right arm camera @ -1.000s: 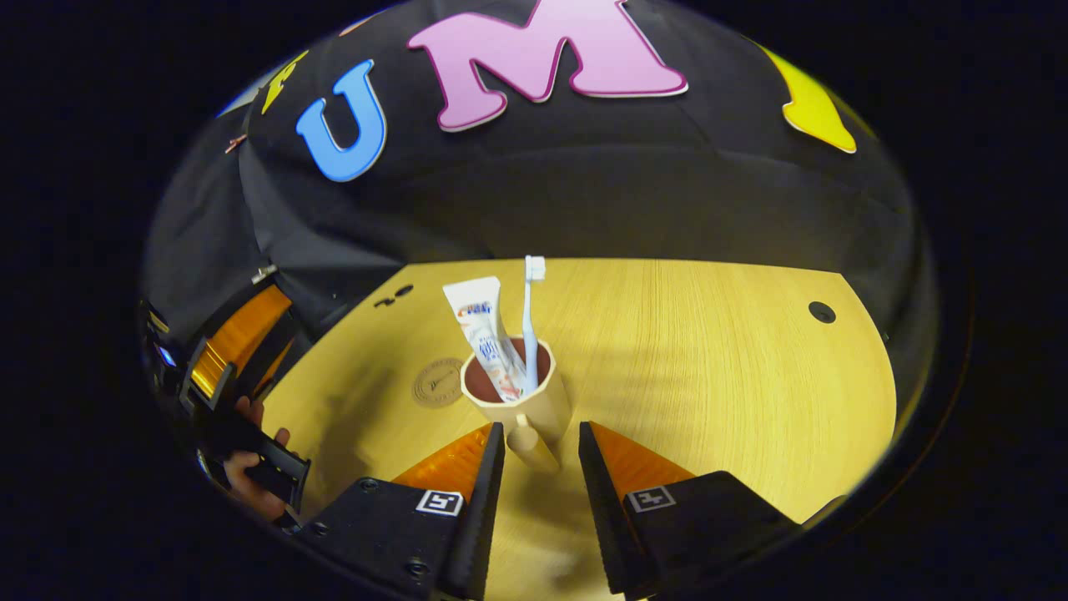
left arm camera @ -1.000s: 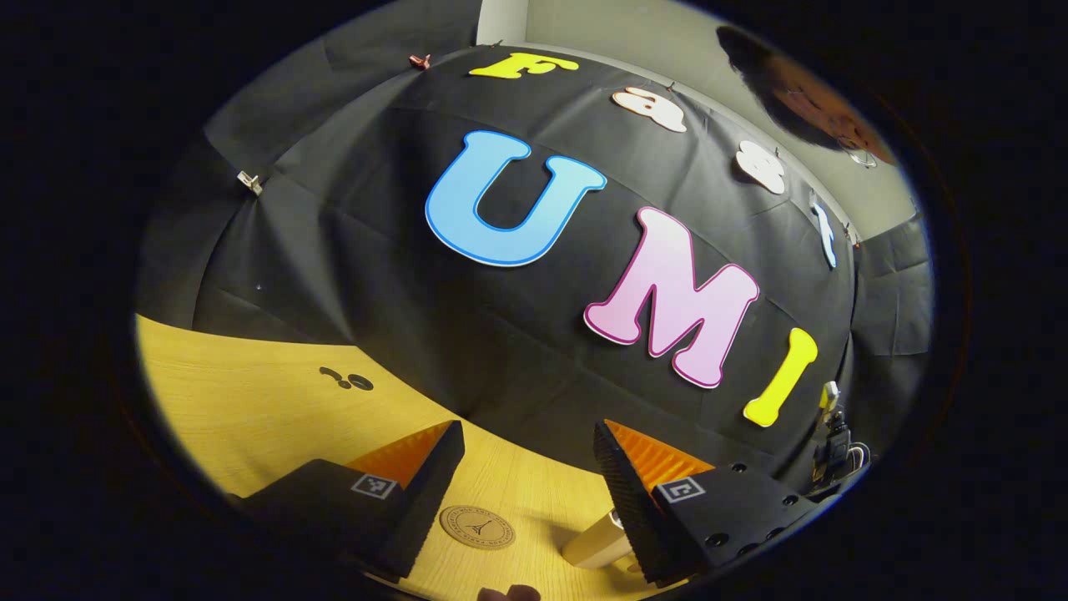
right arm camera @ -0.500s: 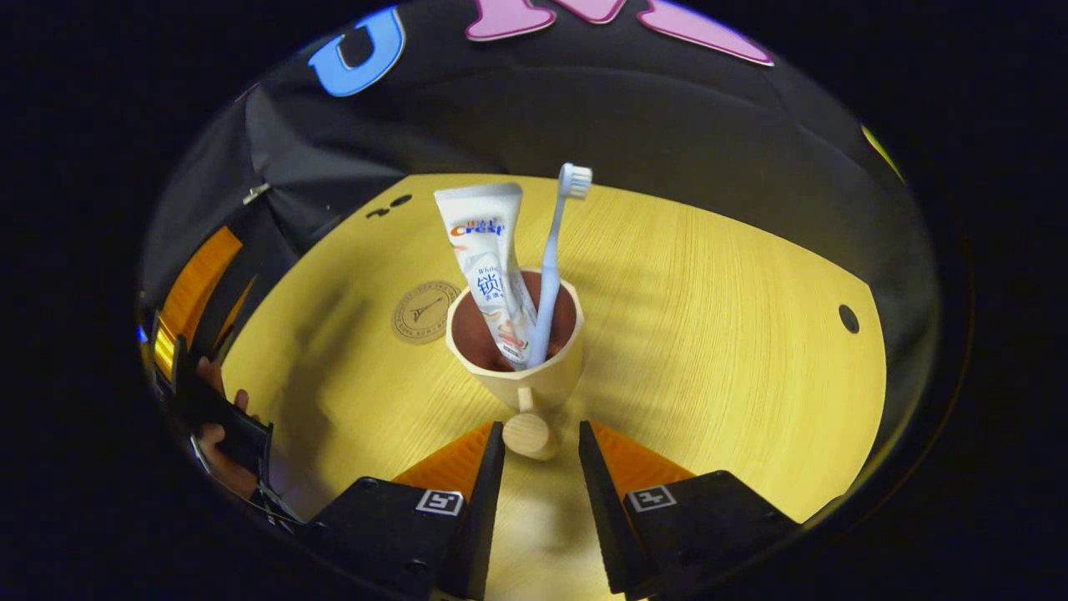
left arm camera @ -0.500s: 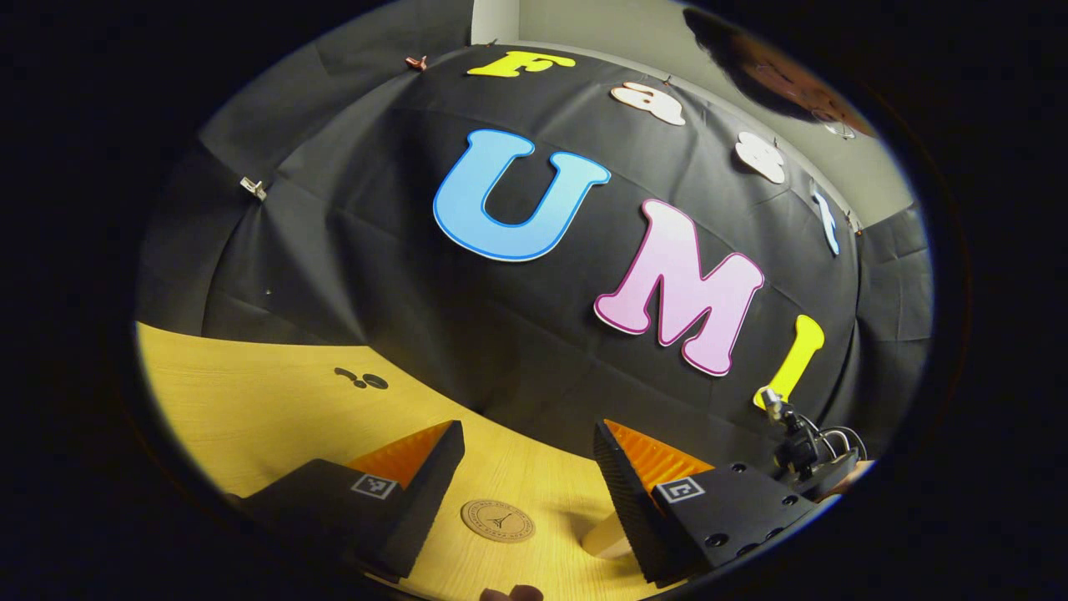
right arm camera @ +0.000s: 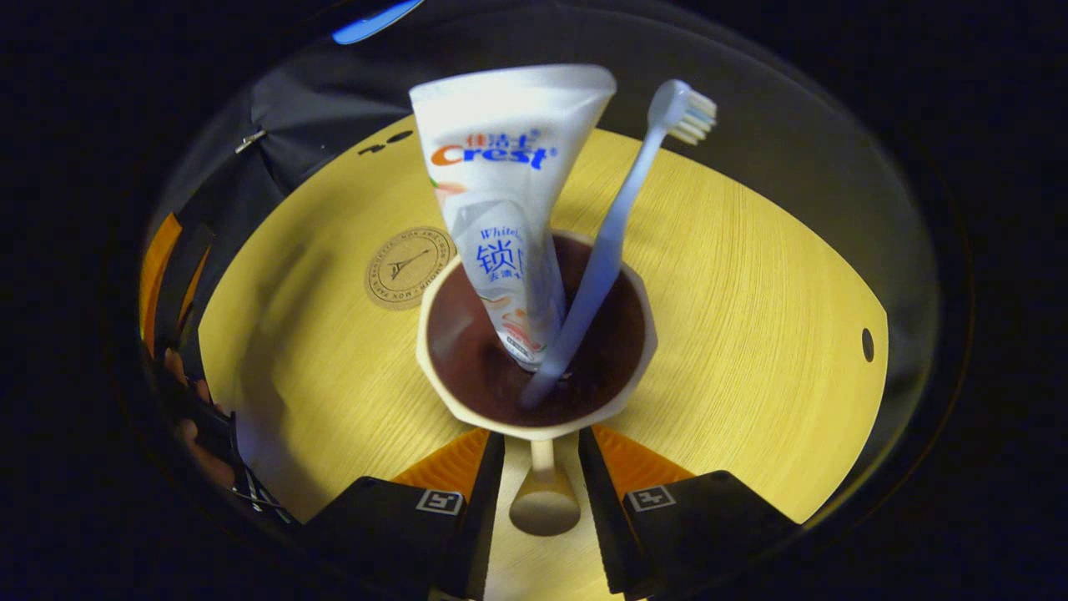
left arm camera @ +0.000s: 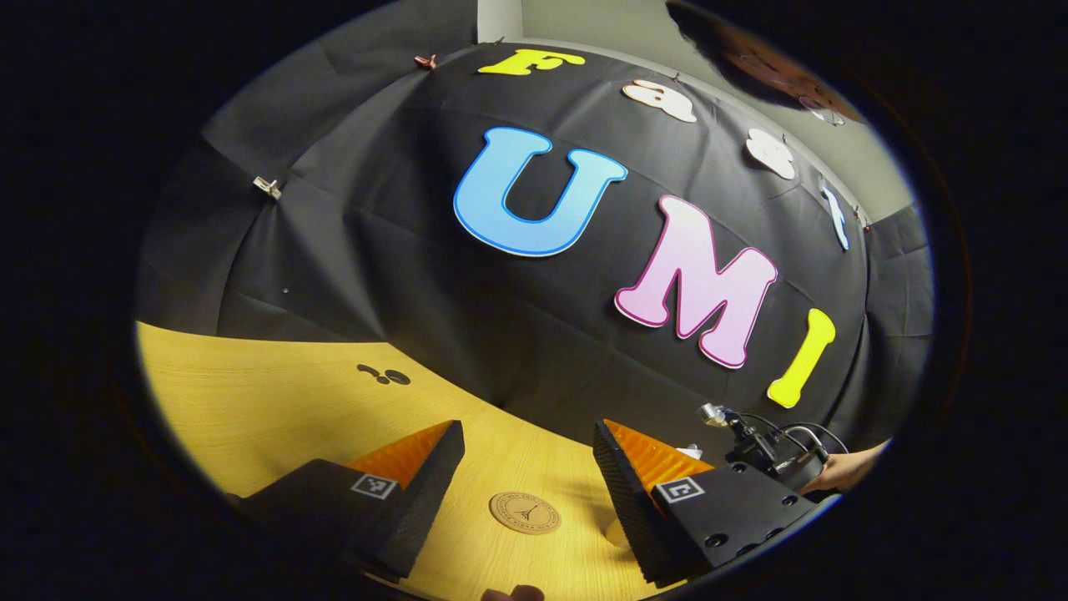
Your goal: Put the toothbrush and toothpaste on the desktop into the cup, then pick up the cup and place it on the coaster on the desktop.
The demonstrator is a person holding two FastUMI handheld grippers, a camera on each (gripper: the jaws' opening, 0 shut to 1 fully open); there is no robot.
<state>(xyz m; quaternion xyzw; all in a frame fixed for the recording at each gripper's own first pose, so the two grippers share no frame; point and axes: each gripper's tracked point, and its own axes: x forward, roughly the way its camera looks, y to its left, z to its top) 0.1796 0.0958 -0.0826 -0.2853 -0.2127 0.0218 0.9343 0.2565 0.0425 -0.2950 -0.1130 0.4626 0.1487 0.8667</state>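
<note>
The cream cup point(right arm camera: 442, 392) with a brown inside stands on the wooden desktop point(right arm camera: 751, 334). A white toothpaste tube point(right arm camera: 509, 184) and a pale blue toothbrush point(right arm camera: 617, 234) lean upright in it. My right gripper point(right arm camera: 542, 501) is open, and the cup's knobbed handle point(right arm camera: 544, 501) lies between its fingers with narrow gaps on both sides. The round brown coaster point(right arm camera: 409, 269) lies just beyond the cup on the left. My left gripper point(left arm camera: 526, 455) hangs open and holds nothing above the desktop, with the coaster point(left arm camera: 525, 512) below the gap between its fingers.
In the left gripper view the right gripper's body with cables point(left arm camera: 768, 455) and the hand holding it point(left arm camera: 847, 467) sit at the right. Small dark holes mark the desktop point(left arm camera: 384, 376) point(right arm camera: 866, 344). The black cloth wall closes off the far side.
My right gripper has moved forward and down to the cup, so the handle now lies between its fingers. The left gripper has barely shifted and stays open.
</note>
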